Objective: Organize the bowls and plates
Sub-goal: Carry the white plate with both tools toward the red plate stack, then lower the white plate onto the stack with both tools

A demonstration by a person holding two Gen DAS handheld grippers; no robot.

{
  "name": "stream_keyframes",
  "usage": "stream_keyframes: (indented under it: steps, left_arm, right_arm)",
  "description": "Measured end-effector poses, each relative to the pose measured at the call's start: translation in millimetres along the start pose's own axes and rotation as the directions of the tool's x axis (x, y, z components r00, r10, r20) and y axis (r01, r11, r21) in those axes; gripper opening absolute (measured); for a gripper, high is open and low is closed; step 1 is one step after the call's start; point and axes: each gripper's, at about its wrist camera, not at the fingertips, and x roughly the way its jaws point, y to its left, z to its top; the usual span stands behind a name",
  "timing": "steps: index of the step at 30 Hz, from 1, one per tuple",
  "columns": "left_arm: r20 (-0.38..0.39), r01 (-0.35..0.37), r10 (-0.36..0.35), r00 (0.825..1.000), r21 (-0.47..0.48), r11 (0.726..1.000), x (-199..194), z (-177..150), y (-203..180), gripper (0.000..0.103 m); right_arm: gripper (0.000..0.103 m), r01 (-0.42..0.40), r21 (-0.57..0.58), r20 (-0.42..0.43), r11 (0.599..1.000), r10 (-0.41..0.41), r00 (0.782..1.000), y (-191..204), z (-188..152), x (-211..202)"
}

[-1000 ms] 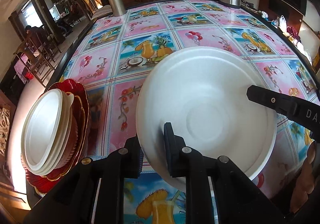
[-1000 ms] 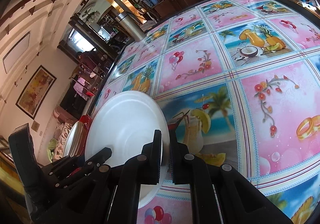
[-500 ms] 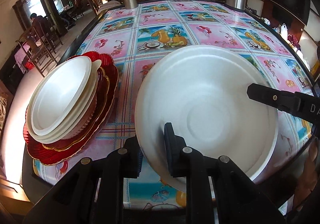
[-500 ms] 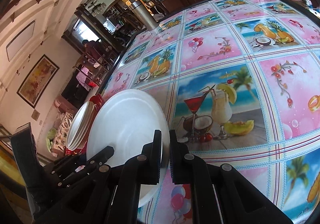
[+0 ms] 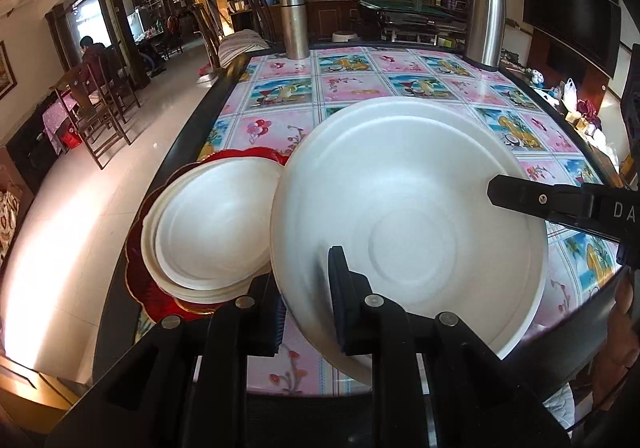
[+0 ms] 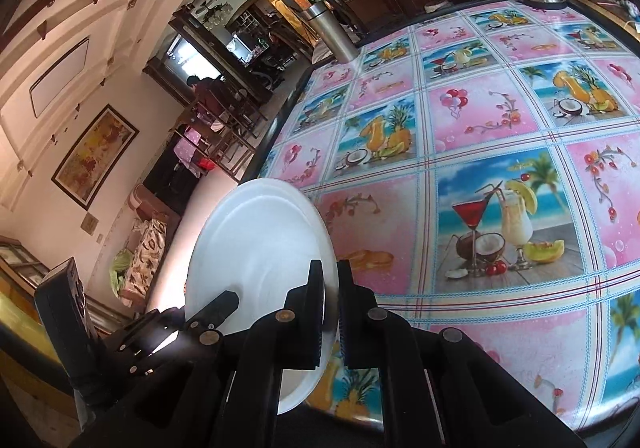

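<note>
A large, round, white foam plate (image 5: 408, 216) is held up off the bench (image 5: 360, 88) by both tools at once. The left gripper (image 5: 308, 296) has its jaws pinching the plate's near rim, one black pad under the edge and the other lying on the plate's inner face. The right gripper (image 6: 330, 312) grips the same plate (image 6: 260, 248) on the opposite rim, its jaws pressed nearly together on the thin edge; from the left wrist view that gripper (image 5: 560, 204) shows as a black finger reaching in over the right side of the plate.

The plate tilts a little, hanging over the near left corner of the bench, which is covered in a glossy pink and blue oilcloth printed with cocktails, fruit and balloons. Just left of it, partly hidden behind its rim, sits a stack of smaller white foam plates (image 5: 208, 232) resting on a red scalloped plate with a gold edge (image 5: 148, 288), close to the bench's left edge. I cannot tell whether the held plate touches the stack.

At the far end stand two tall steel flasks, one to the left (image 5: 294, 28) and one to the right (image 5: 485, 20). Off in the next room a person in a dark red top (image 5: 90, 64) sits at another table.
</note>
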Motion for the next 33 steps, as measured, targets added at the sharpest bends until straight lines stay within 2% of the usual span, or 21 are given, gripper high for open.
stream_keyframes:
  steps: [9, 18, 24, 33]
  left_arm:
    - [0.016, -0.082, 0.084, 0.996, -0.071, 0.994, -6, 15, 62, 0.017]
    - [-0.05, -0.135, 0.13, 0.99, -0.123, 0.983, 12, 17, 102, 0.017]
    - [-0.11, -0.136, 0.121, 0.987, -0.141, 0.981, 35, 17, 110, 0.017]
    - [-0.141, -0.144, 0.123, 0.982, -0.157, 0.977, 54, 22, 111, 0.017]
  right_arm:
    - [0.006, -0.051, -0.076, -0.012, 0.996, 0.05, 0.999, 64, 18, 23]
    - [0.006, -0.092, -0.099, -0.063, 0.991, 0.086, 0.994, 112, 28, 71]
    - [0.006, -0.075, -0.084, -0.11, 0.994, 0.066, 0.992, 117, 27, 100]
    - [0.007, -0.038, -0.062, -0.135, 0.997, 0.029, 0.99, 111, 33, 124]
